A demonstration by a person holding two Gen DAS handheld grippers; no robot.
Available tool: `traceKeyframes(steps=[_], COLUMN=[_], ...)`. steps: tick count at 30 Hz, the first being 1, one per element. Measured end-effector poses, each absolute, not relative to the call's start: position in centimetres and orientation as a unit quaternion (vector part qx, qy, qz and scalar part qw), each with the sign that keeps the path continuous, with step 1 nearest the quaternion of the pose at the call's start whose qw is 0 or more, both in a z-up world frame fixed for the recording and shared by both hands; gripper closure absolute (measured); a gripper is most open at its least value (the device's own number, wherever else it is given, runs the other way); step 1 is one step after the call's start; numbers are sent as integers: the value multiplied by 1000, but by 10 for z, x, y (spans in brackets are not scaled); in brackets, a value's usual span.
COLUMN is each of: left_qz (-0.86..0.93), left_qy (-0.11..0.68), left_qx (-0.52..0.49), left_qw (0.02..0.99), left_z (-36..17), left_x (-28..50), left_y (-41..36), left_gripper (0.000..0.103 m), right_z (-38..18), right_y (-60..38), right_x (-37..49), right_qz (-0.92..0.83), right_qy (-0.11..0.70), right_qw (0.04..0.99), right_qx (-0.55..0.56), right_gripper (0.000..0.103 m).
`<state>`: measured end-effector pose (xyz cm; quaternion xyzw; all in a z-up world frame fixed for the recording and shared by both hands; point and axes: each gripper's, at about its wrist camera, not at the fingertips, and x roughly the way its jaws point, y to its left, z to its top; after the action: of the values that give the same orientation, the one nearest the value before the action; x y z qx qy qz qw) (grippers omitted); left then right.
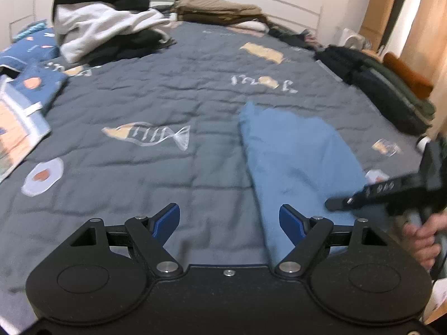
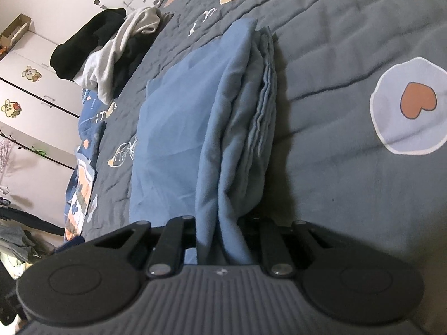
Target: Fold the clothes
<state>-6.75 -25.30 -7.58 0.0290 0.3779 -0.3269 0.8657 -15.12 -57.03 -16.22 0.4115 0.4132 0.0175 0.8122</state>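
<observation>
cloth (image 2: 178,128): blue, soft, one side bunched in folds, lies on grey bed (image 1: 156,95) | right tongs (image 2: 220,240): pinched tight on cloth edge | left tongs (image 1: 229,220): wide open, hold nothing

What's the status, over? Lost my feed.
Left gripper open, empty. Right gripper shut on blue garment. Unfolded clothes pile sits far off; nothing obstructing.

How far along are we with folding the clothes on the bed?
Done: tan stack sits folded by the headboard. In hand: right gripper is shut on the bunched blue garment; left gripper is open, empty. Left: finishing it, then the black-and-grey pile.
</observation>
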Motion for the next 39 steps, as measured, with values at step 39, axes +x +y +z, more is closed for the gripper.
traceKeyframes(steps=[39], left_qz=[-459], left_qy=[481], left_qx=[-135], left_qw=[735], left_z=[-162], left_x=[108], left_y=[-354], left_gripper=[27], right_z=[-159], right_y=[-566], right_x=[-150], right_qz=[23], right_qy=[422], right_qw=[816], right_qx=[395], right_gripper=[89])
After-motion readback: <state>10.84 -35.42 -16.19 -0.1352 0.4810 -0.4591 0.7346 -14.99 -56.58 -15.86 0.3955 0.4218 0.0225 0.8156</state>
